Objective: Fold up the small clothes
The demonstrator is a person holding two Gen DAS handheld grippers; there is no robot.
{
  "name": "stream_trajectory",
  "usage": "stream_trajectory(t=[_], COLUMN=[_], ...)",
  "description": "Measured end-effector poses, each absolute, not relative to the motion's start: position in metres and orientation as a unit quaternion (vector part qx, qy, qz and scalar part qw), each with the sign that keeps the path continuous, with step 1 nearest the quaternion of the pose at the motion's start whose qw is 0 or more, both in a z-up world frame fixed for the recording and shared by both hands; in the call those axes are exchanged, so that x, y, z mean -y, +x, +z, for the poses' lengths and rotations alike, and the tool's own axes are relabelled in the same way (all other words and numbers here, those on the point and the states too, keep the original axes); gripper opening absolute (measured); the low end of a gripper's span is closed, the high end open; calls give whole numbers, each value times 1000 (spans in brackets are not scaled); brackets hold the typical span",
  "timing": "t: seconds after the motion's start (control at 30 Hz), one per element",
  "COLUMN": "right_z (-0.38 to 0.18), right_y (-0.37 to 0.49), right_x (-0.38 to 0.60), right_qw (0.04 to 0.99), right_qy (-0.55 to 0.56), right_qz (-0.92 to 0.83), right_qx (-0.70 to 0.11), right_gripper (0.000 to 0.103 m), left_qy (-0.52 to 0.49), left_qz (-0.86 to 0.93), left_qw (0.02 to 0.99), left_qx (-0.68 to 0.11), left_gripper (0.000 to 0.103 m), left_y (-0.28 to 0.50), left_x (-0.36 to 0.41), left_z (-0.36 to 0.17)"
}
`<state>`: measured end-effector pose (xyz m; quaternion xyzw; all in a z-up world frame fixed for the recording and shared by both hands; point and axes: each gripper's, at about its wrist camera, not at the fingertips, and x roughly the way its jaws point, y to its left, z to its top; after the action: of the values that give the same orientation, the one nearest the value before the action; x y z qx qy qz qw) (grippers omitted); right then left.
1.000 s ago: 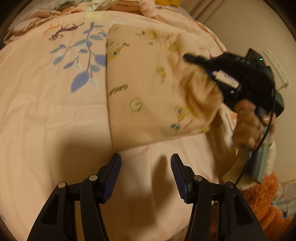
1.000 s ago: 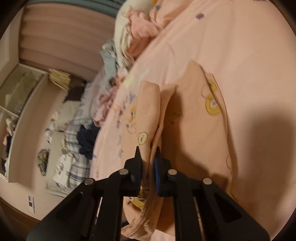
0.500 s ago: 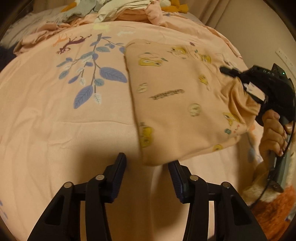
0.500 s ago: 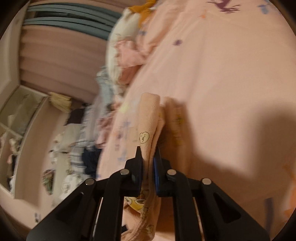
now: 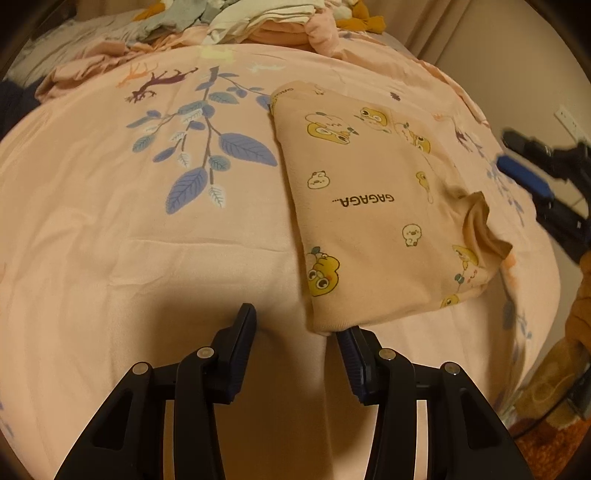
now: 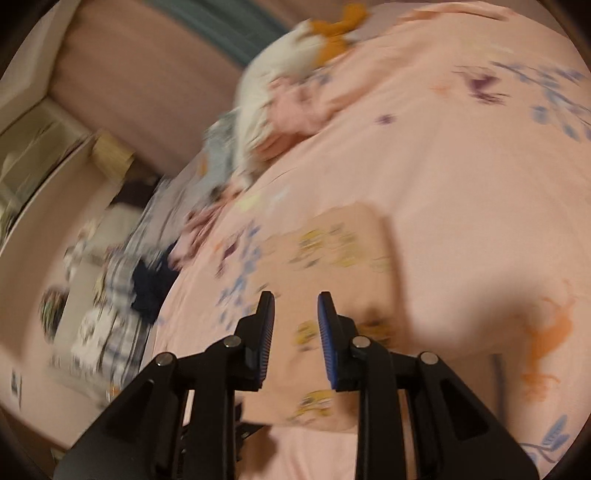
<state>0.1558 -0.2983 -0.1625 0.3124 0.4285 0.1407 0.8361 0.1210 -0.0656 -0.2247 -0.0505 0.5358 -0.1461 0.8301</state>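
Folded shirt (image 5: 373, 218) lay flat on the pink bedsheet (image 5: 147, 258), peach fabric with yellow cartoon prints and "GAGAGA..." text, one cuff (image 5: 484, 229) bunched up near its right edge. Left gripper (image 5: 295, 332) hovered over the sheet by the shirt's near corner, jaws apart, nothing between them; its right finger sat just under the shirt's corner hem, contact unclear. Right gripper (image 6: 295, 317) was above the shirt (image 6: 343, 251), jaws apart after just opening, nothing between them, fabric lying free below. Right-wrist view was motion-blurred. In the left-wrist view the right gripper (image 5: 532, 173) showed at the far right edge, blurred, off the shirt. Clothes pile (image 5: 258, 22) sat at the far end of the bed; more clothes (image 6: 147, 280) lay beyond the bed's side.
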Motion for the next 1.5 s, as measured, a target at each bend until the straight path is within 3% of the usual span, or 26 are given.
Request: stream_trajectory(t=[0.13,0.27,0.4,0.43,0.47,0.7,0.9,0.97,1.17,1.3,1.5], right_z=[-202,-226,-238,-236,-231,-192,-214,-230,-239,-238,-226], right_y=[172,145,114,109,104,101,124,123,96,91,80], right_x=[282,301,317,320,324,321,280,276,301,296,320], right_qw=[812,804,793,792,793,818,820,819,825,834,808], right_qy=[268,288,277,283,291,313,245,204,247,139,267], right_qz=[89,74,24,27,31,63,62,28,18,-66,-24], right_qx=[-511,-516,-542,-540,-535,-478,-514,-536,-508,-530,-525], right_gripper=[21,0,2,5,14,22,20,0,0,0,9], left_qy=[-47,-74,-93,-91,-85,-50,-53,-50,-54,-56,-45], left_qz=[-145,-155,-155,-153,-153,-138,-135,-136,-144,-146,-147], left_qw=[832,826,820,822,823,835,837,838,839,839,839], left_qx=[-534,-538,-543,-541,-540,-531,-528,-526,-522,-521,-521], left_gripper=[47,47,47,47,47,47,47,47,47,47,47], left_y=[120,125,126,125,124,118,117,117,116,116,110], left_x=[62,50,44,45,46,56,55,56,52,51,54], left_z=[-225,-227,-226,-226,-226,-226,-227,-227,-229,-229,-226])
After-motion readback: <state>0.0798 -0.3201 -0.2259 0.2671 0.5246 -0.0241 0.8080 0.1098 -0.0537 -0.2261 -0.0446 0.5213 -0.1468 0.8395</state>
